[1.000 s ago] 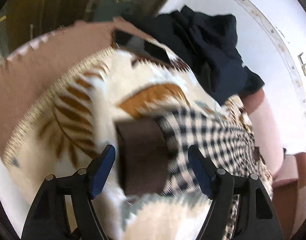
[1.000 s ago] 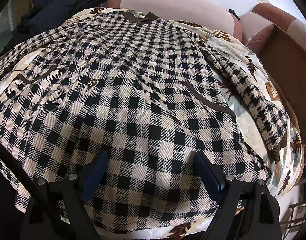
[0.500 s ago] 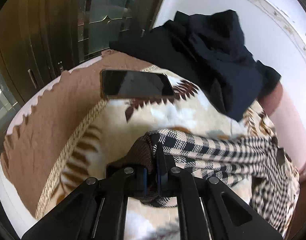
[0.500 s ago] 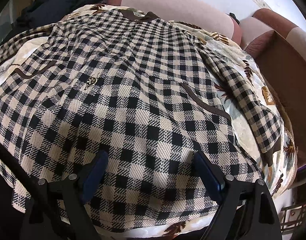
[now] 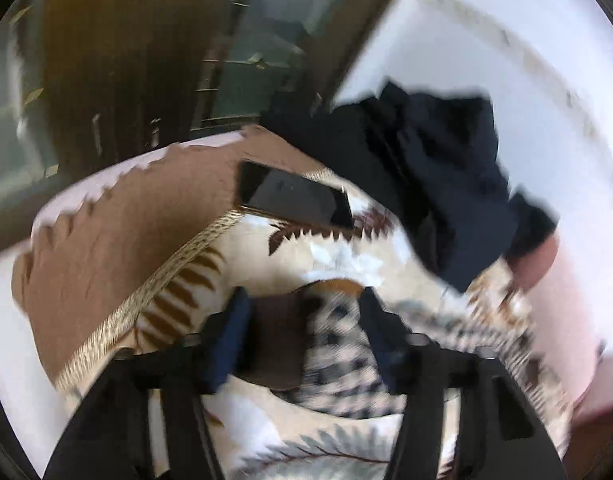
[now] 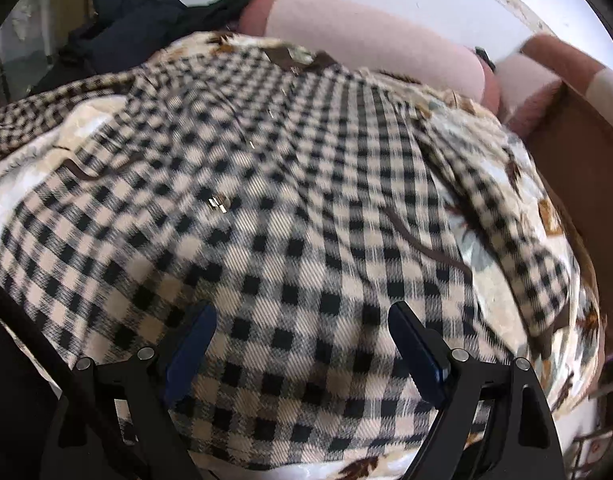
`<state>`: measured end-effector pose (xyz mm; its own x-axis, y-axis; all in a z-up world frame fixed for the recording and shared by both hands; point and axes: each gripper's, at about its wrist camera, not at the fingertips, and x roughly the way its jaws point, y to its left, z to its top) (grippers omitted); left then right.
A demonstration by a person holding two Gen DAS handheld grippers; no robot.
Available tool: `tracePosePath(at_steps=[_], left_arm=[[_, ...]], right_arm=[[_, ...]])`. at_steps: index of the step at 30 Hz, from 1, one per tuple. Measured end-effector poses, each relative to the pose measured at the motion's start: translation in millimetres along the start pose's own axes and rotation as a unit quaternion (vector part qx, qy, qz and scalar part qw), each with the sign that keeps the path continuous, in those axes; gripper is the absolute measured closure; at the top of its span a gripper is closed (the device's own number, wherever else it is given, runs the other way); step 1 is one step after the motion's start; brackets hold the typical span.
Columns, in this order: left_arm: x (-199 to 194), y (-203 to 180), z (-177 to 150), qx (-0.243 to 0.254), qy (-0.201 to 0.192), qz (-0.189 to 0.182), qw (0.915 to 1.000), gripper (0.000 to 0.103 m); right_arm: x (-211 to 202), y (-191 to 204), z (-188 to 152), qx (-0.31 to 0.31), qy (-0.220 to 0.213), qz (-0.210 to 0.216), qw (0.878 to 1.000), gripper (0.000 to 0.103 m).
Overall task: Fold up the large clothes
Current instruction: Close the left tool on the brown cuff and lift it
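Lying spread flat over the leaf-patterned blanket (image 6: 518, 184) on the bed, the checked coat (image 6: 290, 216), black and cream, covering most of the blanket's middle, collar toward the pink headboard cushion (image 6: 370, 44) at the far edge, hem toward the near edge. Running out toward the bed's left edge, one sleeve (image 6: 58, 116); lying along the right edge, the other sleeve (image 6: 518, 232), brown cuff at its end. Showing on the front, brown pocket trims and a small metal button (image 6: 217, 202).

Hovering above the hem, the right tongs (image 6: 302, 344), released, blue pads wide apart, nothing between them, contact with the cloth not clear.

Hanging over the left sleeve's end, the left tongs (image 5: 302, 328), also released, pads apart on either side of the brown cuff (image 5: 278, 340) and checked fabric; blurred, so touching or not cannot be told.

Resting near the bed's far left corner, a dark phone (image 5: 294, 196), partly on the blanket's brown border (image 5: 118, 232), screen up. Heaped beyond it against the white wall (image 5: 526, 80), at the far edge, a dark navy garment (image 5: 438, 172), well apart from both tongs.
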<state>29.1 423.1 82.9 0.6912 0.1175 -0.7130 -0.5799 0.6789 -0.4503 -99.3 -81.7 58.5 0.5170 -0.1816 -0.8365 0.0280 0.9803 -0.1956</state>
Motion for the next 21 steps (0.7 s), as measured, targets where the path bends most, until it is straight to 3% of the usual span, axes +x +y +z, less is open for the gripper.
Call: tracePosePath(at_steps=[4,7,10,14,17,19,21], left_arm=[[-6,17,-18,-0.074,-0.01,-0.013,0.9972,0.04],[8,19,-30,-0.077,-0.009,-0.007,0.9969,0.039],[31,18,-37,-0.066,0.023,0.009,0.9975,0.039],[47,36,-42,-0.09,0.065,-0.01,0.9938,0.04],[46,55,-38,-0.107,0.078,-0.041,0.9903,0.04],[41,67,-35,-0.112,0.075,-0.052,0.9896,0.04],[34,77,-31,-0.105,0.056,-0.02,0.9927,0.04]], right_arm=[[-3,22,22,-0.033,-0.022,0.03,0.999,0.012],[0,48,46,-0.06,-0.035,0.04,0.997,0.012],[4,82,72,-0.084,-0.033,0.067,0.994,0.012],[8,136,100,-0.128,-0.041,0.097,0.986,0.012],[11,194,123,-0.177,-0.067,0.124,0.974,0.012],[10,243,135,-0.224,-0.089,0.147,0.959,0.012],[11,281,142,-0.263,-0.102,0.165,0.945,0.012]])
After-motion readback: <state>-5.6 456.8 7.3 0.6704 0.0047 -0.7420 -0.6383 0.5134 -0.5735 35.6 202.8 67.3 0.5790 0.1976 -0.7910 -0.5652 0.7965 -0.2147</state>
